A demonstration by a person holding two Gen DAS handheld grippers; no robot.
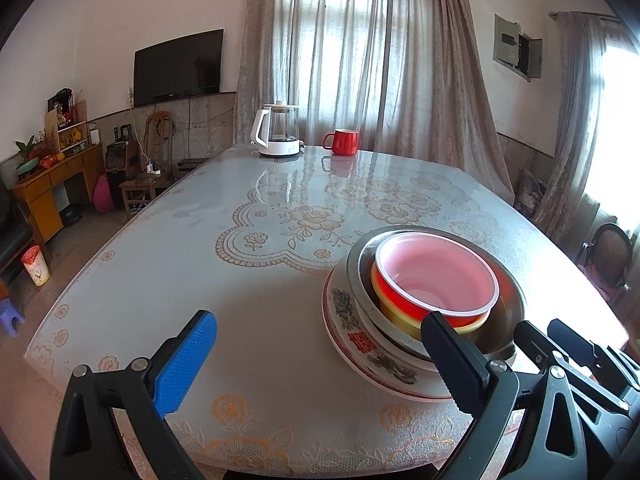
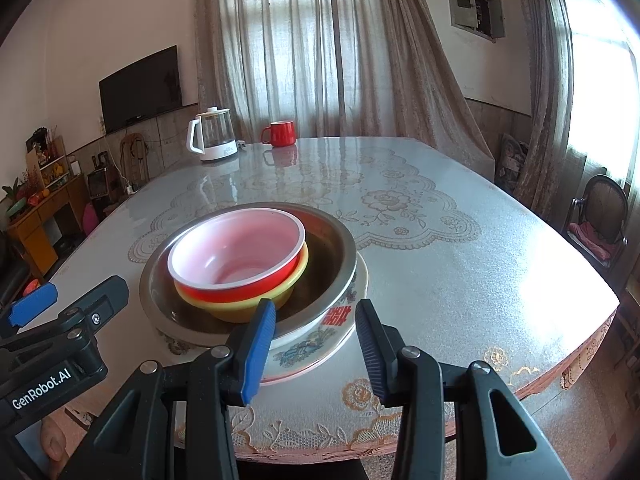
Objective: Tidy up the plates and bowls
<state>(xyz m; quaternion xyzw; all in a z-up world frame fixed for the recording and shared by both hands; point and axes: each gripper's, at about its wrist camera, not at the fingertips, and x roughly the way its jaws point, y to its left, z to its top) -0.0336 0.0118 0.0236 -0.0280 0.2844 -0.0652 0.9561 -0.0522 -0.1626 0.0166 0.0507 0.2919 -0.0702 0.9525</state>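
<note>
Red bowl nested in yellow bowl, steel basin, plate

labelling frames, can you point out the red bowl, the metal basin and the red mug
red bowl (image 2: 236,252): right wrist view, pale inner wall.
metal basin (image 2: 340,254): right wrist view, right side of rim.
red mug (image 1: 345,142): left wrist view, front of its body.

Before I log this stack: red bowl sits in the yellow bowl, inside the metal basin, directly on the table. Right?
Not quite. The metal basin rests on a patterned plate, not directly on the table; the right wrist view shows it. The rest holds.
</note>
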